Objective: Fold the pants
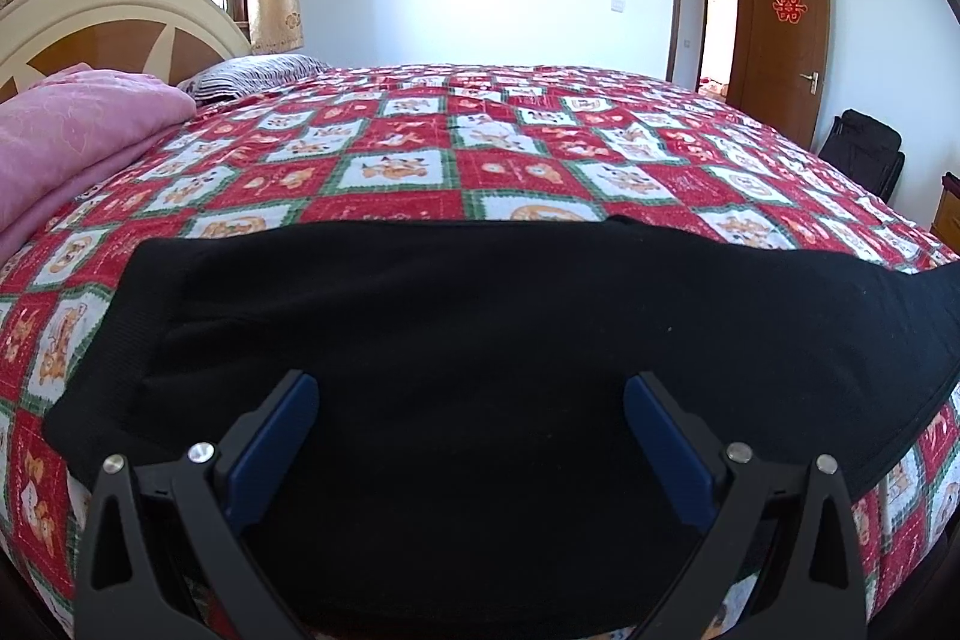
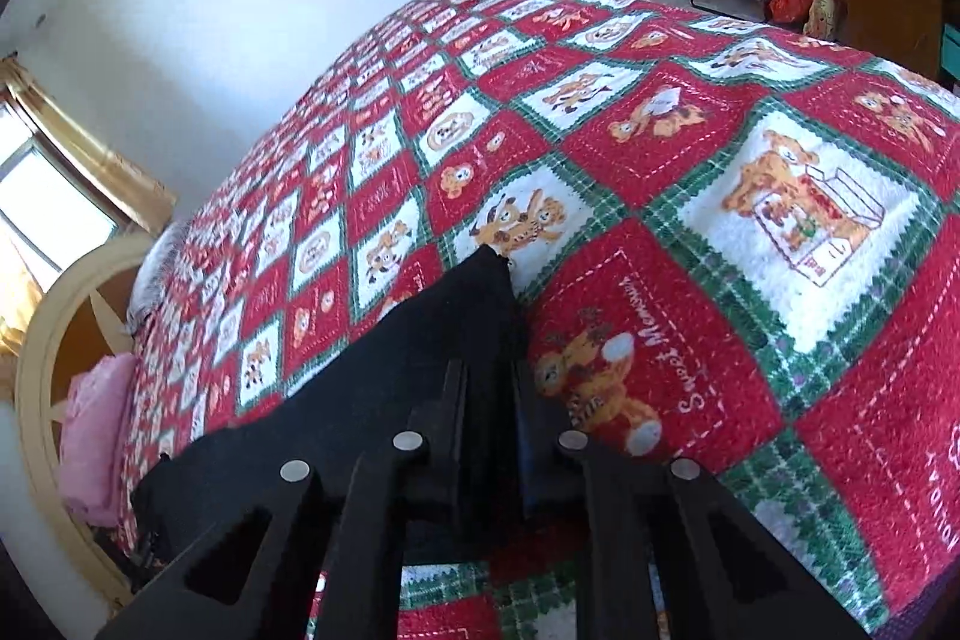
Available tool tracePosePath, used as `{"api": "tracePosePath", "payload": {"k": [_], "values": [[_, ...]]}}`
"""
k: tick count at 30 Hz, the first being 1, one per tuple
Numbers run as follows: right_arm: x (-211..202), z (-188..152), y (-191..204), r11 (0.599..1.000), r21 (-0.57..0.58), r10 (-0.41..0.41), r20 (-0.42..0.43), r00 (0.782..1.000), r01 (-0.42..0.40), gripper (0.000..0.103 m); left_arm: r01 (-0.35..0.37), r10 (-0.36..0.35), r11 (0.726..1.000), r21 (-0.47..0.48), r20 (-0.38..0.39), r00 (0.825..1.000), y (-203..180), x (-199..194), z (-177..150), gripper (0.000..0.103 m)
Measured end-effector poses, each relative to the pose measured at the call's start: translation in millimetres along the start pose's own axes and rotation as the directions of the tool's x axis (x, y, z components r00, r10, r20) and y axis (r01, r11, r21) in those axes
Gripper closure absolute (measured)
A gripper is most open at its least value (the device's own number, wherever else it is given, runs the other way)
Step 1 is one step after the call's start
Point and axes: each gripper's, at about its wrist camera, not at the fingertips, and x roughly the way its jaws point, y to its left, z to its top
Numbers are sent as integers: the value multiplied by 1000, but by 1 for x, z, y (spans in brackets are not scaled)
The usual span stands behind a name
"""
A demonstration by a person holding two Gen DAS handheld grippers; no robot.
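Black pants hide right claw tips

A red checked quilt covers the bed; a pink blanket and striped pillow lie at its headboard edge.

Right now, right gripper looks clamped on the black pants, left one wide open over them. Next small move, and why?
Probably close the left gripper on the black fabric pants beneath it. Its jaws stand wide open with cloth between them, ungripped, while the right gripper is already shut on a pants corner lying on the red checked teddy-bear quilt. A fold likely needs both ends held before lifting.
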Motion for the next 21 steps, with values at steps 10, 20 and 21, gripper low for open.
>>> {"api": "tracePosePath", "payload": {"k": [10,20,21], "values": [[-34,-8,58,995,-53,85,97,992,-80,91,-1,1,1000,2,-8,1000,-1,0,0,0],[-39,-30,159,962,-217,185,65,981,-167,91,29,-28,998,-64,17,999,8,-17,18,0],[-36,-33,166,958,-228,189,56,980,-172,91,33,-32,997,-66,22,999,8,-19,21,0]]}}
